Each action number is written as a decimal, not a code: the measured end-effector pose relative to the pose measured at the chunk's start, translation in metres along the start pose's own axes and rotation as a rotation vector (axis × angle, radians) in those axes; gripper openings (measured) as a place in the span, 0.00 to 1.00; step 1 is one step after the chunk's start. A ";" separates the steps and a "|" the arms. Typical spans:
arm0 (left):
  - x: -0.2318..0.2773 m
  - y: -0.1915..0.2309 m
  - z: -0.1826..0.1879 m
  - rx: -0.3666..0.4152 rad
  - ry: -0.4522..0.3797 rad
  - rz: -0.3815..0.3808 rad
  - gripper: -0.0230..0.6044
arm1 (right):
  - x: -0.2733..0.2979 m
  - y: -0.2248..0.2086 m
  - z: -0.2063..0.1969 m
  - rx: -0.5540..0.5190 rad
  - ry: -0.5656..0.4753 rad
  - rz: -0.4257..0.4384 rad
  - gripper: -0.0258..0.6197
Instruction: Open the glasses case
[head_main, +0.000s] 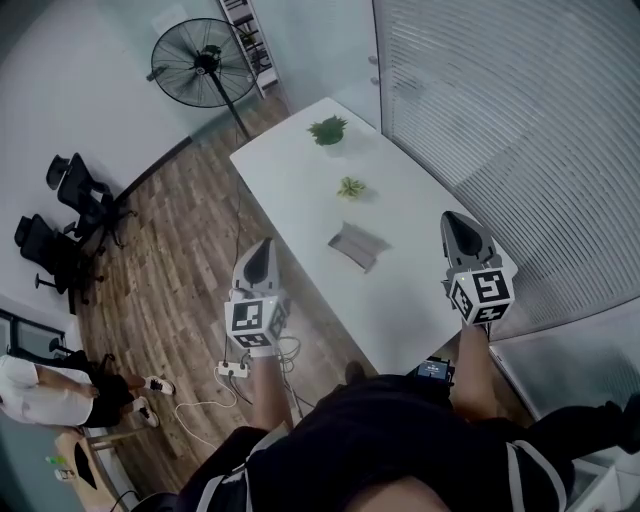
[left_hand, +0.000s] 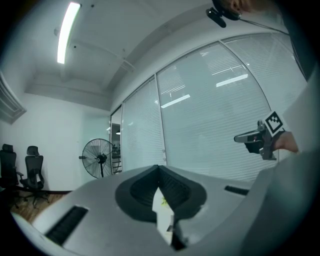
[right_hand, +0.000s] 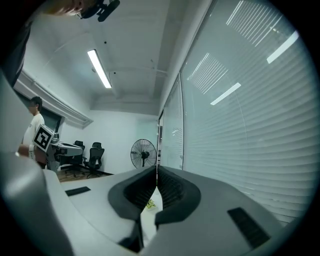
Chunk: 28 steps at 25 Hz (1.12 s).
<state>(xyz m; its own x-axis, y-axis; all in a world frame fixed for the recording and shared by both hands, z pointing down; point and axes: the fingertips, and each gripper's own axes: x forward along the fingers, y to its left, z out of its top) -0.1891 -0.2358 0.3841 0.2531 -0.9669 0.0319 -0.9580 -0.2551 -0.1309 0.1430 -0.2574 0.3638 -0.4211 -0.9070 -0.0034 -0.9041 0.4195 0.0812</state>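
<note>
The left gripper (head_main: 262, 244) has its jaws drawn together at the tips with nothing between them, as the left gripper view shows (left_hand: 159, 171). It is held level and points forward, its marker cube (head_main: 250, 321) facing up toward the head camera. The bare forearm behind it reaches out from the torso, over the wooden floor (head_main: 170, 290) just beside the table's left edge. The right gripper (head_main: 456, 218) is likewise closed and empty, its dark pads meeting along a thin seam in its own view (right_hand: 156, 172). It too is level and aimed forward, raised above the near right corner of the white table (head_main: 300, 170), with the forearm extended straight behind it. The two grippers are well apart and roughly side by side, and the right one shows as a small shape at the right of the left gripper view (left_hand: 259, 138). The glasses case (head_main: 358, 245), grey, lies on the table ahead of both grippers and between their lines, touched by neither. One flap of it seems to stand up, but it is too small to be sure. Farther along the table are a small plant (head_main: 350, 187) and a larger one (head_main: 328, 129). Beyond the table's far end stands a floor fan (head_main: 205, 62), and office chairs (head_main: 75, 185) stand at the left.
</note>
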 end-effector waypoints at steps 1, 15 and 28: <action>-0.003 -0.001 0.000 0.000 0.001 0.000 0.03 | -0.004 0.001 0.001 -0.001 -0.004 -0.002 0.07; -0.020 -0.021 -0.006 -0.012 -0.004 -0.043 0.03 | -0.031 0.004 0.006 -0.006 -0.026 -0.037 0.07; -0.014 -0.031 0.003 0.004 -0.009 -0.058 0.03 | -0.040 -0.007 0.005 0.007 -0.039 -0.060 0.06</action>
<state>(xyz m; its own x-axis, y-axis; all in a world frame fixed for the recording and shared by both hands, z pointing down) -0.1630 -0.2145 0.3846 0.3097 -0.9503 0.0310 -0.9411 -0.3110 -0.1328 0.1657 -0.2238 0.3584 -0.3686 -0.9284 -0.0467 -0.9282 0.3648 0.0726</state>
